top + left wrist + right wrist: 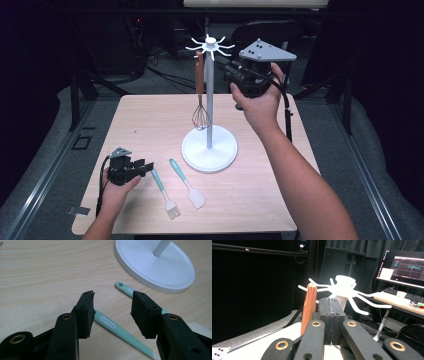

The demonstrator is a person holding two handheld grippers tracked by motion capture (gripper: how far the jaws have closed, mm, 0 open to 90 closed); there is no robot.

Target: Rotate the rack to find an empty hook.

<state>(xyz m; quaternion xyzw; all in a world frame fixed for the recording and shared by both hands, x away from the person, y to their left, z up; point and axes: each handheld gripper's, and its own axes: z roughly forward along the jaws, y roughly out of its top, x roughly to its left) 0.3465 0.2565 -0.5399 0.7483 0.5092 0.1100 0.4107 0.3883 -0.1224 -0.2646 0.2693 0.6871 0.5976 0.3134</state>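
Left gripper (112, 312), low over the wooden table (150, 120): jaws spread apart, straddling the mint-green handle of a pastry brush (117, 330) lying flat, not yet closed on it; a matching spatula (188, 184) lies just beside the brush. Right gripper (331, 315), raised near the spoked top of the white utensil stand (209, 150): jaws pressed together, empty. A whisk (200, 95) with a wooden handle hangs from one spoke beside the stand's pole.

Light falls from above onto the pale table (150, 120), which is bright while the surroundings sink into near black. The white stand base (160, 267) glares slightly. Shadows are soft and short. The lit monitor (404, 266) at upper right looks hazy.
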